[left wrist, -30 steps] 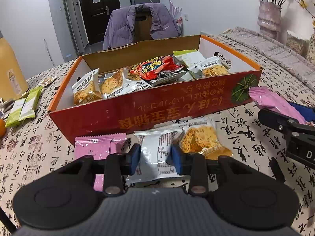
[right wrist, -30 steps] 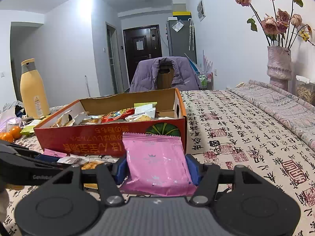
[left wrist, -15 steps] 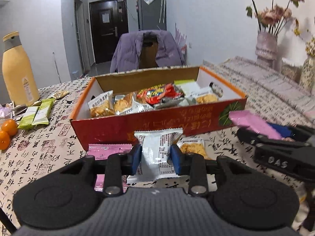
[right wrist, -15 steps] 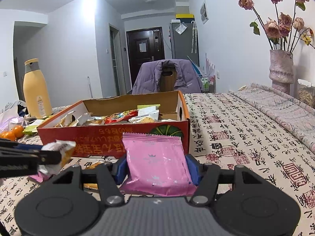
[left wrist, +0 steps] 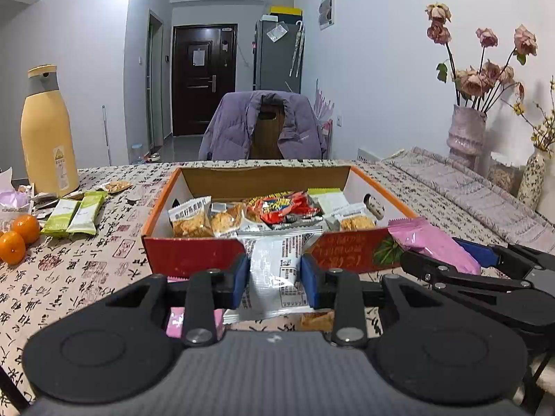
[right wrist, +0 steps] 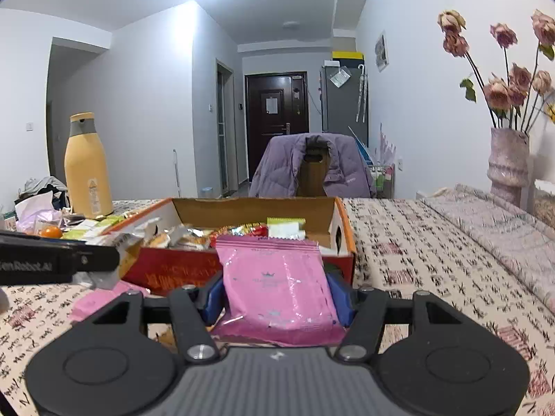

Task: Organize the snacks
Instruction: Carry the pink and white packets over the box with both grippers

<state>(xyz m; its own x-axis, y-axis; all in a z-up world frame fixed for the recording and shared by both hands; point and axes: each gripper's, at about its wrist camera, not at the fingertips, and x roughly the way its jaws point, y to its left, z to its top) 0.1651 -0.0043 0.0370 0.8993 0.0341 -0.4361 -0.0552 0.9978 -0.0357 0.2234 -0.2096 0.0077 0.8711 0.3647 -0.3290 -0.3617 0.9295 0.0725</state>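
An open red and orange cardboard box (left wrist: 194, 260) (right wrist: 347, 242) holding several snack packets stands in the middle of the table. My left gripper (left wrist: 275, 279) is shut on a silver-white snack packet (left wrist: 274, 270), lifted just in front of the box's near wall. My right gripper (right wrist: 277, 294) is shut on a pink snack packet (right wrist: 277, 287), held near the box's right front corner; the same pink packet (left wrist: 433, 242) shows at the right of the left wrist view. A second pink packet (left wrist: 175, 319) and an orange cracker packet (left wrist: 315, 320) lie on the cloth below.
Two green packets (left wrist: 74, 211), two mandarins (left wrist: 19, 237) and a tall yellow bottle (left wrist: 48, 131) sit at the left. A vase of dried roses (left wrist: 466, 131) stands at the right. A chair with a purple jacket (left wrist: 263, 124) is behind the table.
My left gripper has lifted the silver-white packet off the cloth and tilted up toward the box. My right gripper with the pink packet has risen a little.
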